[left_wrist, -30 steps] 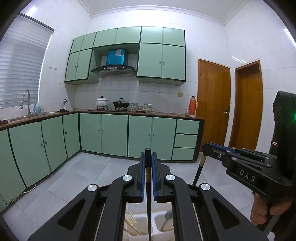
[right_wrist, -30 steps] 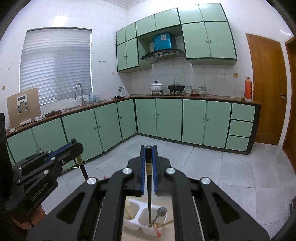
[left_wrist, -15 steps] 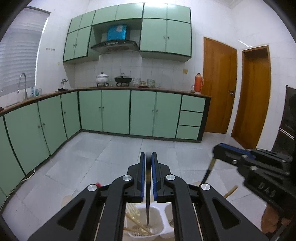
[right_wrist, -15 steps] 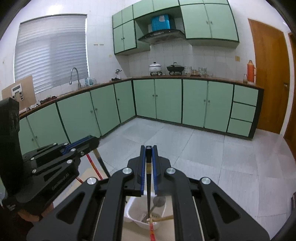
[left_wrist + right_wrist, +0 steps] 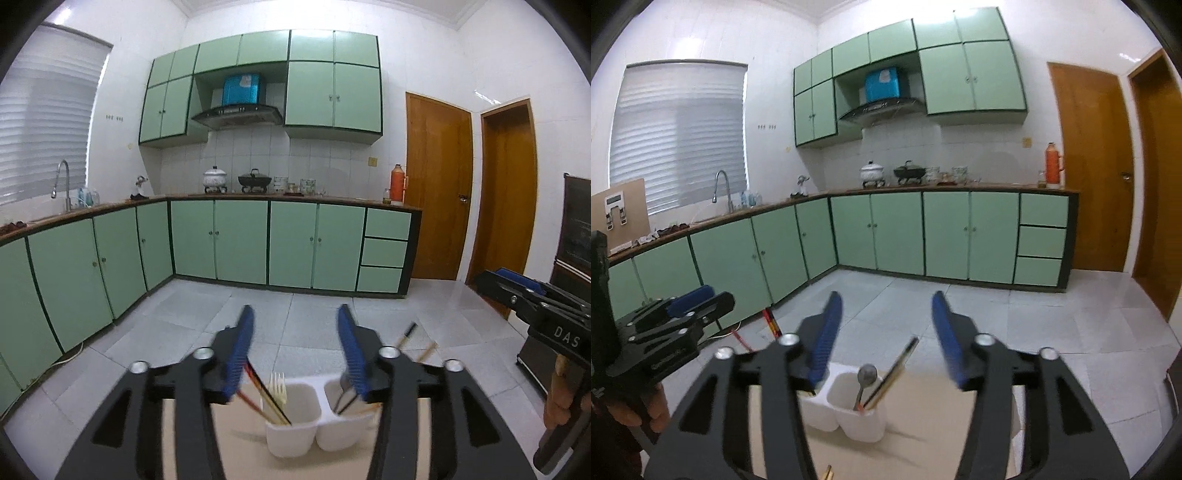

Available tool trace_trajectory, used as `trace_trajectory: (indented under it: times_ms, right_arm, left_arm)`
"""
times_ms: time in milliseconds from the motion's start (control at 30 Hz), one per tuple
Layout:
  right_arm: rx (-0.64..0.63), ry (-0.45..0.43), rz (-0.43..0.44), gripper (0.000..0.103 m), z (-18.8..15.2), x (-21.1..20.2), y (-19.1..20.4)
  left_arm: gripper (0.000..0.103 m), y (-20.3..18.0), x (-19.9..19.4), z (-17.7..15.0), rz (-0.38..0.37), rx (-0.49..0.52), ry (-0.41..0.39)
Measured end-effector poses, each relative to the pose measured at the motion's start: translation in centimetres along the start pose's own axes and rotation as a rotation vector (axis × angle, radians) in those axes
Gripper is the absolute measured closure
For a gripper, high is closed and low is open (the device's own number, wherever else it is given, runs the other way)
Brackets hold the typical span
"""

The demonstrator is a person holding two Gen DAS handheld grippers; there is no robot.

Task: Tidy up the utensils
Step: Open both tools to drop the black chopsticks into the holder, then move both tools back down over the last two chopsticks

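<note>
A white two-compartment utensil holder (image 5: 295,424) stands on a beige table. In the left wrist view its left cup holds a pale plastic fork (image 5: 277,386) and dark chopsticks (image 5: 266,395); the right cup holds chopsticks too. In the right wrist view the holder (image 5: 849,406) shows a metal spoon (image 5: 866,376) and a dark chopstick (image 5: 895,369) in the nearer cup. My left gripper (image 5: 295,332) is open and empty above the holder. My right gripper (image 5: 886,321) is open and empty above it too.
The beige table (image 5: 942,424) carries the holder near its far edge. Green cabinets (image 5: 240,240) line the far walls across a tiled floor. Two wooden doors (image 5: 436,184) stand at the right. Each gripper shows at the other view's edge.
Both grippers were shut on dark chopsticks over the holder. Both have opened, and the chopsticks now stand in the cups. Both views have tilted up a little.
</note>
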State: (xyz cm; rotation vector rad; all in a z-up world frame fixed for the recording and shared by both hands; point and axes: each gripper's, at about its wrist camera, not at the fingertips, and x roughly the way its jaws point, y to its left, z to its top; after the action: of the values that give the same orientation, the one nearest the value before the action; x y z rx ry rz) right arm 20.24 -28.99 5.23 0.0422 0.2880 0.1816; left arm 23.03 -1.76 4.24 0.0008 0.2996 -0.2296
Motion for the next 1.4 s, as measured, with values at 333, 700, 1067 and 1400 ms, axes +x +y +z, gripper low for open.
trace_trajectory:
  times_ms: [333, 700, 1067, 1400]
  right_arm:
    - [-0.025, -0.009, -0.097, 0.012, -8.5, -7.1, 1.1]
    - [-0.005, 0.134, -0.137, 0.012, -19.2, -10.1, 3.6]
    - [0.012, 0.247, -0.117, 0.04, -25.8, -11.0, 6.3]
    - [-0.041, 0.433, 0.034, 0.077, -28.6, -8.7, 10.8]
  left_arm:
    - [0.025, -1.8, -5.9, -7.0, 0.002, 0.006, 0.073]
    - [0.024, -1.6, -8.7, -17.5, 0.026, 0.008, 0.206]
    - [0.025, -1.3, -10.3, -23.6, 0.058, -0.013, 0.273]
    - [0.025, 0.2, -11.0, -23.4, 0.092, -0.022, 0.279]
